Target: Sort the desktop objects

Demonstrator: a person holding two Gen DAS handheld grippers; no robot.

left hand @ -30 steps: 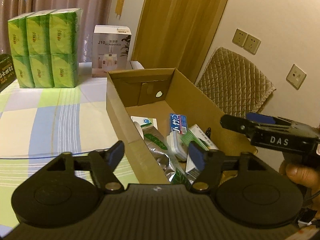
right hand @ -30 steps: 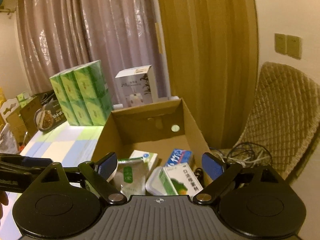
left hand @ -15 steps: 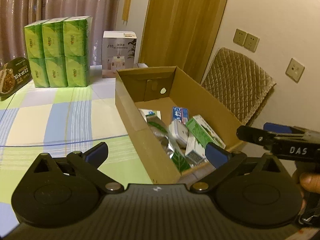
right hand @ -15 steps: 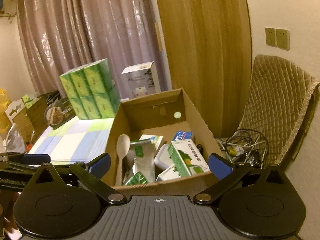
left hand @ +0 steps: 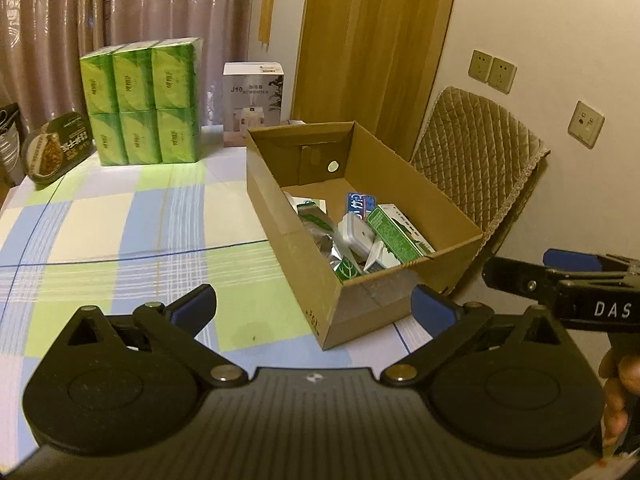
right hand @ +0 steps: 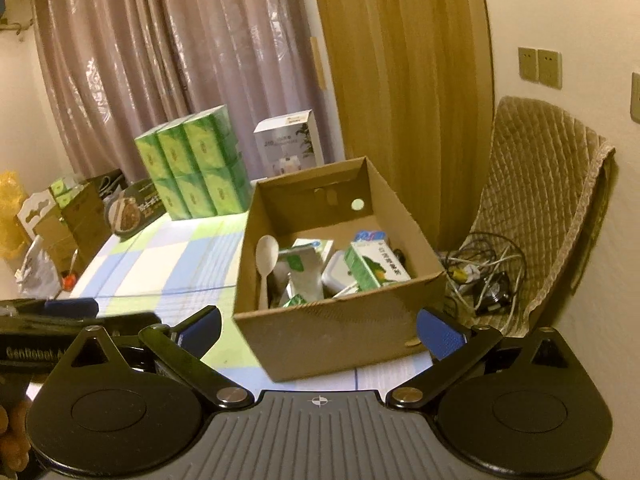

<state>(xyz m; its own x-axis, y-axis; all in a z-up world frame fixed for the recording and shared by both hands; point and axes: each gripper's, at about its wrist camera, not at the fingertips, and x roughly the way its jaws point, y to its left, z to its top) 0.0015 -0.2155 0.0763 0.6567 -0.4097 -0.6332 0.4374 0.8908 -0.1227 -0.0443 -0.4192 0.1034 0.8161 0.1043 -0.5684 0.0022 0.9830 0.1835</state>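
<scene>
Pretty much done here, I reckon. The open brown cardboard box (right hand: 340, 320) at the right edge of the checked tablecloth (left hand: 120, 216) holds the white spoon (right hand: 266, 258), green carton (right hand: 376, 270) and other bits. My left claw (left hand: 314, 306) and right claw (right hand: 318, 330) are both released, nothing held. Only the green tissue packs (left hand: 140, 106) remain along the far edge.

The right gripper (right hand: 319, 330) hangs with its jaws spread wide and nothing between them. Just ahead on the table (right hand: 168, 256) stands a cardboard box (right hand: 332, 328) holding a white spoon (right hand: 266, 260), a green carton (right hand: 374, 268) and other packets. Green tissue packs (right hand: 200, 168) stand farther ahead to the left.
</scene>
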